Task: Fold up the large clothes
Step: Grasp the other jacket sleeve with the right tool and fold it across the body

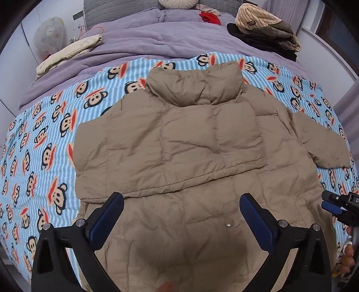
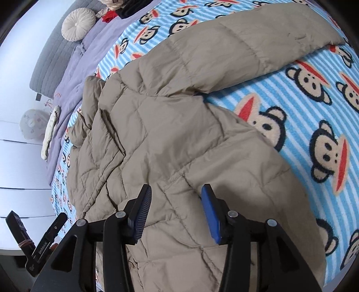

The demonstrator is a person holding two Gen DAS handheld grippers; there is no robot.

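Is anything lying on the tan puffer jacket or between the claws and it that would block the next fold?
Nothing visible. The tan puffer jacket lies bare on the monkey-print blanket; the left claw and right claw hang open over it. The stacked clothes sit far off, up the bed.

The bed is being covered by a purple quilt up top and a blue striped monkey blanket nearer. A tan puffer jacket is being spread flat on that blanket. Folded cream fabric, red cloth, a round cushion and a clothes pile are being kept on the quilt.
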